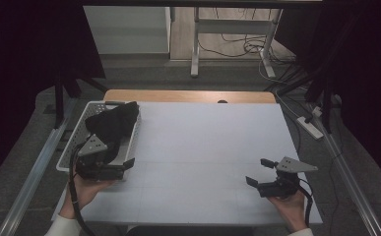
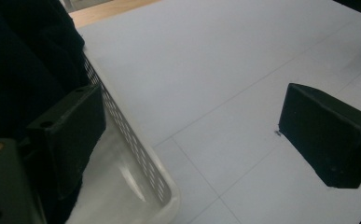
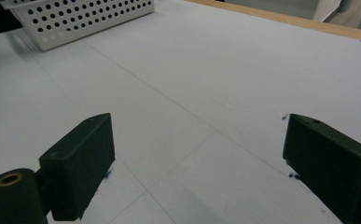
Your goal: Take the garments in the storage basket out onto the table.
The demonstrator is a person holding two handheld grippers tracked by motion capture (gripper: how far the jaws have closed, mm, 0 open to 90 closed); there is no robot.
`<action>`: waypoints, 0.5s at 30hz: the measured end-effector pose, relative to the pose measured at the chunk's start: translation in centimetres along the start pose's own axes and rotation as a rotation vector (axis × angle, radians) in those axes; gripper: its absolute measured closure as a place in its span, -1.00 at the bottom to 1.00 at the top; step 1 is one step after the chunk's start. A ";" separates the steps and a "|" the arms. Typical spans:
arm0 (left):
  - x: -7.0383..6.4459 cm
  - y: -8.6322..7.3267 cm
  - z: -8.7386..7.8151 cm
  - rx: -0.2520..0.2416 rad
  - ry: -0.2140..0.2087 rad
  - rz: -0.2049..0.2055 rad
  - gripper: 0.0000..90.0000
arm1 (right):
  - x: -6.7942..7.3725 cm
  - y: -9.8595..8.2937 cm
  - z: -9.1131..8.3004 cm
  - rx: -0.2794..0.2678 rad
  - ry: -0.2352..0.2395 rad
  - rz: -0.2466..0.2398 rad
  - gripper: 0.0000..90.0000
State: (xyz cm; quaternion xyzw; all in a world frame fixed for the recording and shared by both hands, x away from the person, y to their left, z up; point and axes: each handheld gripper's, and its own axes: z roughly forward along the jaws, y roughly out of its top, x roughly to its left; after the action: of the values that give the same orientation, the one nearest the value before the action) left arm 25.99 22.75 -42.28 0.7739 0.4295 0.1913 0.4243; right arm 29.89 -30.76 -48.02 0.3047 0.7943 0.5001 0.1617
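A white perforated basket stands at the table's left side with a black cloth heaped in it. My left gripper is at the basket's near end, open. In the left gripper view, my left gripper straddles the basket wall: one jaw is inside beside the black cloth, the other is outside over the table. My right gripper hovers low over the table's near right part, open. Nothing lies between the jaws of my right gripper.
The white table top has a wooden strip along its far edge. The basket lies far ahead of the right gripper. Desk legs and cables are on the floor behind, and a power strip is at the right.
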 end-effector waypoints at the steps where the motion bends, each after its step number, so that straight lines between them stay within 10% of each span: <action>1: 0.0 0.0 0.0 0.000 0.000 0.000 -0.82 | 0.0 0.0 0.0 0.000 0.000 0.000 -0.81; 15: 1.3 2.0 0.7 -0.016 0.001 0.021 -0.81 | -0.6 -0.3 0.4 0.006 -0.014 0.003 -0.81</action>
State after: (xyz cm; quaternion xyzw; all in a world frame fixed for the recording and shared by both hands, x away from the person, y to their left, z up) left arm 28.14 22.93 -41.10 0.7749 0.4201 0.1997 0.4280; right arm 30.46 -30.91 -48.54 0.3098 0.7943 0.4958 0.1653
